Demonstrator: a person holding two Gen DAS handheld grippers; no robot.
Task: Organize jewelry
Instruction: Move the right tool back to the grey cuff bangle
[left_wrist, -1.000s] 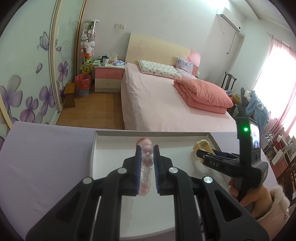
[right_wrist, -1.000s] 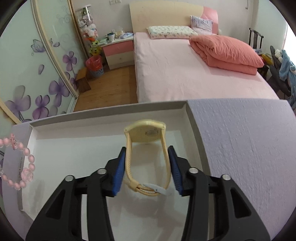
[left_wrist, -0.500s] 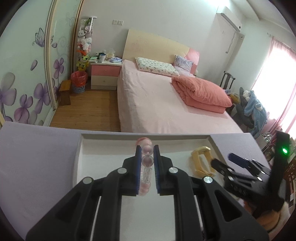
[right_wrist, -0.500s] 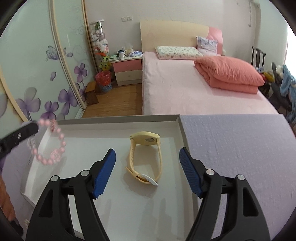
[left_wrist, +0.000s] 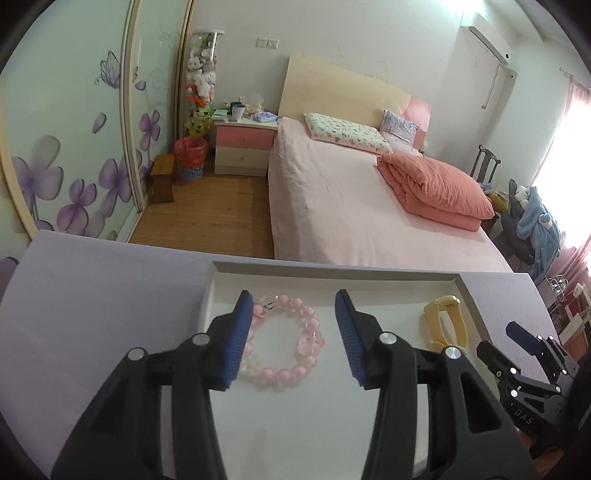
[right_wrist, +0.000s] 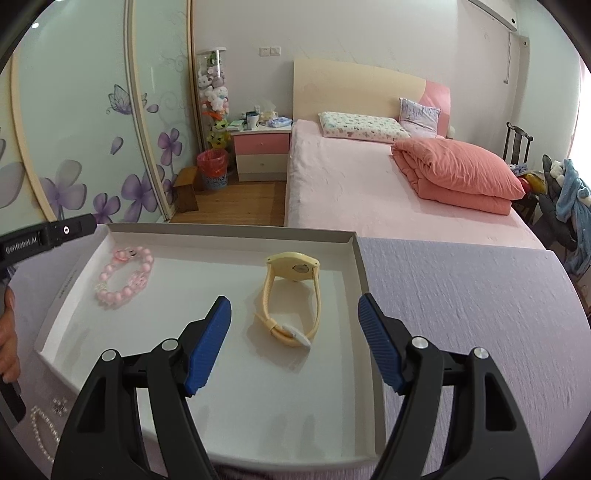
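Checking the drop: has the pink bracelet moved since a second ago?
Yes. The bracelet went from the tray's left edge, clamped in the left tongs, down onto its floor; those tongs are opening.

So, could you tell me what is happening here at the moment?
A person with a gripper in each hand is sorting jewelry into a white tray. The left gripper is opening over the pink bead bracelet, which lies in the tray. The right gripper is open near the yellow watch. A pearl string waits outside.
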